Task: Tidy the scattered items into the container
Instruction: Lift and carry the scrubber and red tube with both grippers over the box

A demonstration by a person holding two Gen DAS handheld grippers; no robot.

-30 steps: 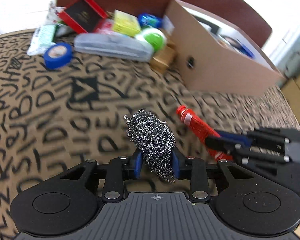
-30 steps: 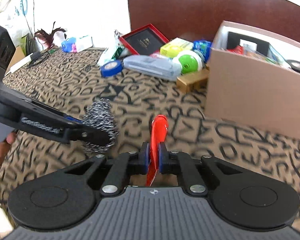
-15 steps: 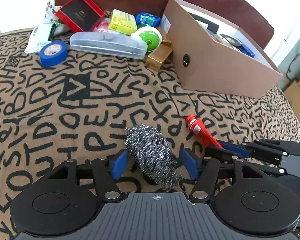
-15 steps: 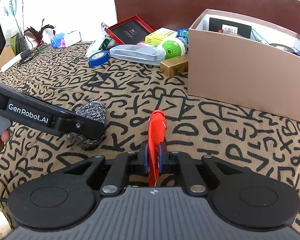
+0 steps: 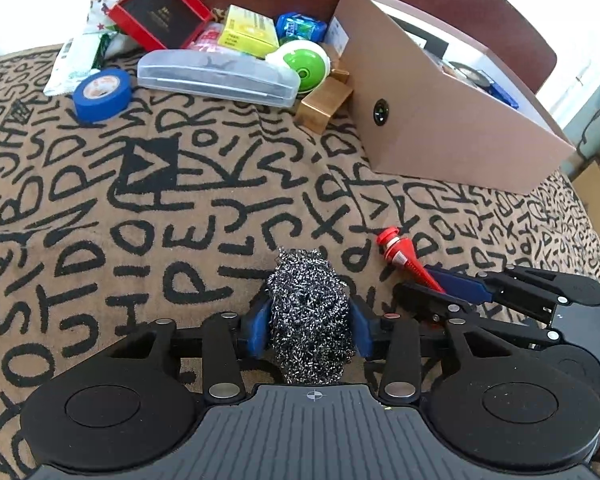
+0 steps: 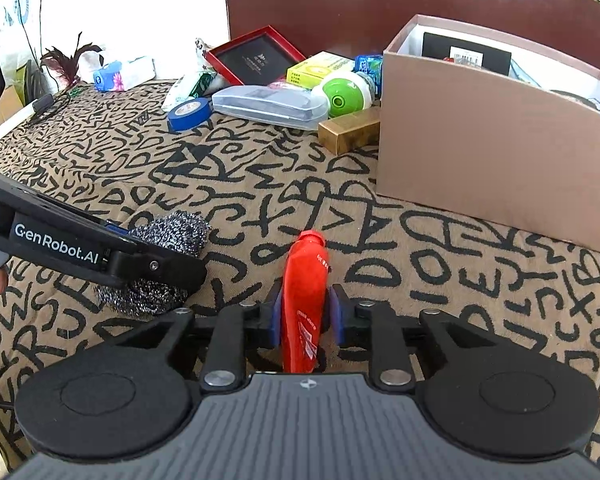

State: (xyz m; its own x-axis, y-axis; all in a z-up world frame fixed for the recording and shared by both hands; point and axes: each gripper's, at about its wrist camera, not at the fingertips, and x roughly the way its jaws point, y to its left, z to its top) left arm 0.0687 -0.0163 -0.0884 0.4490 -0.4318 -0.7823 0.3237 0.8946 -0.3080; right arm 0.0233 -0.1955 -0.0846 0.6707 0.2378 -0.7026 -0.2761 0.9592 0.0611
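Note:
A steel wool scourer rests on the lettered cloth between the blue pads of my left gripper, whose jaws are closing and touch both its sides. In the right wrist view the scourer shows beside that gripper's black finger. A red tube lies on the cloth between the jaws of my right gripper, which are opening; a thin gap shows at the right pad. The tube's cap points away from me. The tan cardboard box stands at the far right, with several items inside.
Along the cloth's far edge lie a blue tape roll, a clear plastic case, a green and white round container, a gold box, a yellow box and a red-framed box. A dark headboard stands behind.
My left jaws let go of the scourer, spread wide, then came back in against it. My right jaws loosened from the tightly pinched red tube. Both items came down onto the cloth.

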